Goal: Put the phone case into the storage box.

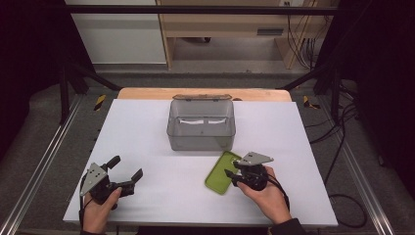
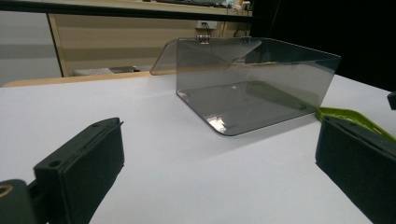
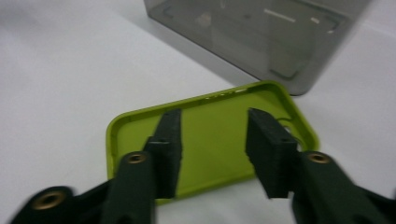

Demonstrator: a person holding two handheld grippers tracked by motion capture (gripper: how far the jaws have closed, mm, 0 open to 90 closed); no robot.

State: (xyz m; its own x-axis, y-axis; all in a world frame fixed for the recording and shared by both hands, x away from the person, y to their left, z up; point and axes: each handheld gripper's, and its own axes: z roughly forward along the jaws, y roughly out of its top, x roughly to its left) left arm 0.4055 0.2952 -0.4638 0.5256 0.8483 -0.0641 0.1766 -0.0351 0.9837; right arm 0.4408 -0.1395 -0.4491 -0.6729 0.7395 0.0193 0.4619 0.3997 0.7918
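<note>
Largest first: white table (image 1: 147, 142), lit from above, wooden strip along its far edge, dark floor and metal rails to either side in the high view.

Next, smoky clear box (image 1: 200, 126), upright at the table's middle toward the far side, lid (image 1: 201, 97) swung back behind it. From above, open top and pale reflections on the floor inside; from the left gripper view, seen side-on (image 2: 254, 84) as thin see-through walls with rounded corners and small metal hinges at the back; from the right gripper view, just a near corner (image 3: 261, 35) at the top edge.

Then green tray (image 1: 222, 172), flat on the table, just in front of the box's right near corner, apart from it. High view: slanted rounded rectangle, partly covered by the right gripper. Right gripper view: hollow side up (image 3: 210, 135), raised rim all round, small cutout near one corner. Left gripper view: only a sliver of rim (image 2: 348, 116) at the far right.

Right gripper (image 1: 234, 175), held over the tray's right end; jaws parted, poised above the tray's inside in its own view (image 3: 212, 140), clamped on nothing. Contact with the tray impossible to judge.

Left gripper (image 1: 128, 172), at the near left, well apart from box and tray; jaws spread wide over bare table (image 2: 219, 154), holding nothing.
</note>
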